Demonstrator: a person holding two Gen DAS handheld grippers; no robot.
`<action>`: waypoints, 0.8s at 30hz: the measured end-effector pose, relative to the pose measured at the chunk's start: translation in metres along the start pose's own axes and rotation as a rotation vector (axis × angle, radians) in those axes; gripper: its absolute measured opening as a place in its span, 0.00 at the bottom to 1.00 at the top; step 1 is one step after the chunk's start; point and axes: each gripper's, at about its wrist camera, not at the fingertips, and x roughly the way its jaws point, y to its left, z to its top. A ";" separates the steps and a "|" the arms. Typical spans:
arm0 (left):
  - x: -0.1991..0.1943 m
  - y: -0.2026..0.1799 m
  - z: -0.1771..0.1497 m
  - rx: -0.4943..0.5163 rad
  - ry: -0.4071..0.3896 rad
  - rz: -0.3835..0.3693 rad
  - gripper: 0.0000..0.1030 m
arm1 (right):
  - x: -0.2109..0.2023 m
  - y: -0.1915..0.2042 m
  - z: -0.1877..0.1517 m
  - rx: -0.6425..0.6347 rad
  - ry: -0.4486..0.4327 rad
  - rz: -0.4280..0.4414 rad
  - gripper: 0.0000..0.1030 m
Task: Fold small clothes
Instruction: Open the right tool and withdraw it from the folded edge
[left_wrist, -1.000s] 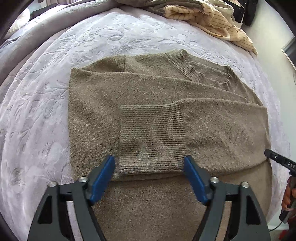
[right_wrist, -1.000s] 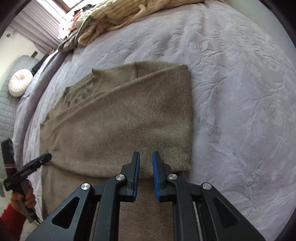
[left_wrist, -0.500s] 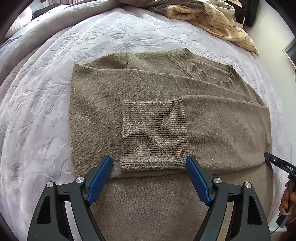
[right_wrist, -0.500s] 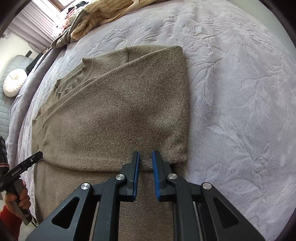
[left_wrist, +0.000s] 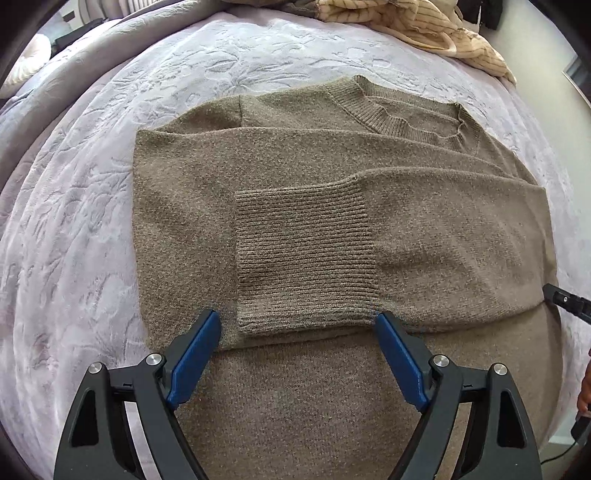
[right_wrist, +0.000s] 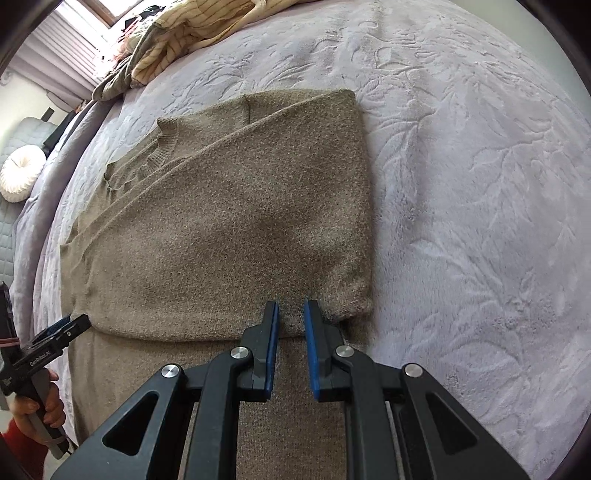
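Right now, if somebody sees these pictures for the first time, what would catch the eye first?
First, the brown sweater lying flat in the middle of the pale purple bedspread, both sleeves folded across its body, one ribbed cuff on top. Next, the blue-padded grippers near its lower part: the left gripper wide open around the cuff, the right gripper with a narrow gap. A striped cream cloth lies crumpled at the far edge.

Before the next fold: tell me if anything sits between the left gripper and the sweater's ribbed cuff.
Nothing visible does. The left gripper hangs open just short of the ribbed cuff, which lies flat on top of the brown sweater, one finger off each near corner.
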 end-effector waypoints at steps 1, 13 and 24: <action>0.002 -0.003 0.000 0.018 0.010 0.009 0.84 | 0.000 0.000 -0.001 0.001 0.006 -0.003 0.16; 0.003 -0.022 -0.005 0.039 0.060 0.049 0.84 | -0.011 0.007 -0.020 0.024 0.051 -0.022 0.32; -0.035 -0.029 -0.037 0.040 0.095 0.052 0.84 | -0.035 0.021 -0.046 0.010 0.088 0.032 0.33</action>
